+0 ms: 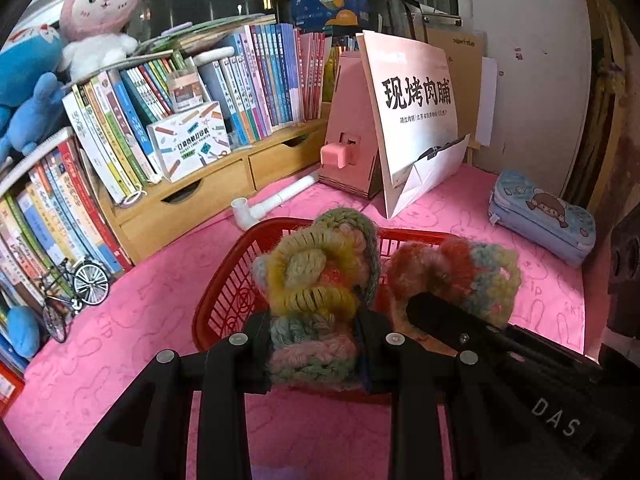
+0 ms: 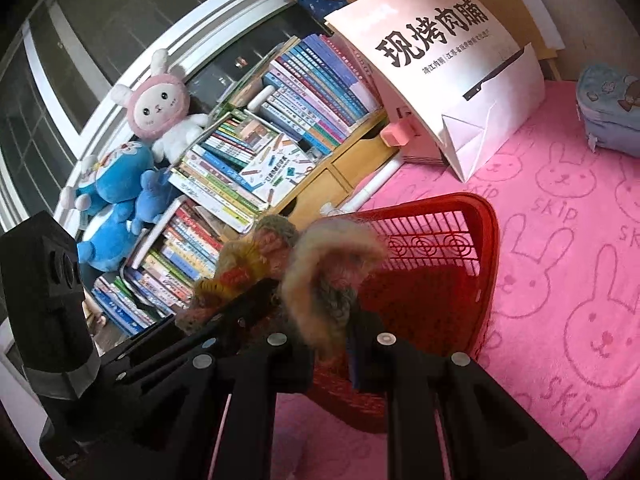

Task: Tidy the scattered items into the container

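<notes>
Now you hold both tools over the red basket (image 1: 224, 300); your left tool (image 1: 316, 344) is clamped on a knitted piece (image 1: 316, 280), thick yarn in yellow, green, pink and grey loops, bunched up between the pads; your right tool (image 2: 330, 344) is pinched nearly together on a second knitted piece (image 2: 320, 276), fuzzier, in tan, orange and pale blue.

Both pieces hang above the basket's open top, not yet inside; the low, forward tilt of each tool reads as a set-up for letting go straight into it; the pinch on a fold rather than the whole bulk suits soft yarn that squashes and will not slip.

Basket: rigid plastic, slotted walls with round moulded patterns, rounded corners; it sits on the pink surface (image 2: 560, 280), a plush cloth printed with rabbit outlines.

Beyond: a white paper bag (image 1: 416, 120) leaning upright; a padded blue pencil case (image 1: 540, 220) well apart to the right; a white plastic pipe (image 1: 272, 200) just behind the basket.
</notes>
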`<state>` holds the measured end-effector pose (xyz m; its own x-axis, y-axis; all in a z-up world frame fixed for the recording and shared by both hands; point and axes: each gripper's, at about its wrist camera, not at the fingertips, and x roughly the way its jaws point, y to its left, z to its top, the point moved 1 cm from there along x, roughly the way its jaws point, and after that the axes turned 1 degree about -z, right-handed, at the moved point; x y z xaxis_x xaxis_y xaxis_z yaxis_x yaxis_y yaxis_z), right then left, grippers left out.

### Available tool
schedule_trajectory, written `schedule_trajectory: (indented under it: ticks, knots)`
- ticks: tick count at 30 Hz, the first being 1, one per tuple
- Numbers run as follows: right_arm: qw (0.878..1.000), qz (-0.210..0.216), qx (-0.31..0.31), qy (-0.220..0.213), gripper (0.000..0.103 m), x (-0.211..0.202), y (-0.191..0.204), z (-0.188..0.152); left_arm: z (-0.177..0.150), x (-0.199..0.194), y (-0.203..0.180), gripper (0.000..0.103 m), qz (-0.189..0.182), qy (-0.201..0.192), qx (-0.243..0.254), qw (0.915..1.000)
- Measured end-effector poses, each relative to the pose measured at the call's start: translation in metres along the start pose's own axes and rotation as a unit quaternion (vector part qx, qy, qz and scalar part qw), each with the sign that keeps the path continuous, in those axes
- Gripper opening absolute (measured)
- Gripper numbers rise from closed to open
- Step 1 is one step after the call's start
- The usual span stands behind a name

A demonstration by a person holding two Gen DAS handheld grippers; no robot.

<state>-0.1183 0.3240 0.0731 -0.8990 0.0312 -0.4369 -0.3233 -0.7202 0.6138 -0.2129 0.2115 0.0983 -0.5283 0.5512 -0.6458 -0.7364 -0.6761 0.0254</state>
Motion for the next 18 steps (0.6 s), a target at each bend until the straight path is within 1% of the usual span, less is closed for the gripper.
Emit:
schedule_trajectory:
  ticks: [4, 6, 9, 12, 15, 18]
  knots:
    - [0.999, -0.035, -0.017, 0.013, 0.014, 0.006, 0.004, 0.003, 0.001, 0.011, 0.004, 0.028, -0.011, 0.014, -0.002, 0.9998]
    - [0.997, -0.067, -0.037, 0.034, 0.014, 0.014, 0.008, 0.006, 0.0, 0.019, 0.006, 0.028, -0.011, 0.024, 0.001, 0.9997]
    - [0.989, -0.11, -0.072, 0.072, 0.014, 0.029, 0.015, 0.012, 0.001, 0.032, 0.008, 0.028, -0.005, 0.041, 0.009, 0.9991]
    - [0.979, -0.15, -0.091, 0.101, 0.014, 0.042, 0.017, 0.016, 0.003, 0.043, 0.009, 0.03, 0.003, 0.051, 0.017, 0.9986]
    - [0.974, -0.168, -0.1, 0.117, 0.014, 0.05, 0.017, 0.018, 0.004, 0.05, 0.012, 0.031, -0.001, 0.058, 0.015, 0.9982]
    - [0.966, -0.183, -0.123, 0.136, 0.014, 0.058, 0.017, 0.019, 0.005, 0.056, 0.011, 0.031, 0.0, 0.067, 0.025, 0.9974]
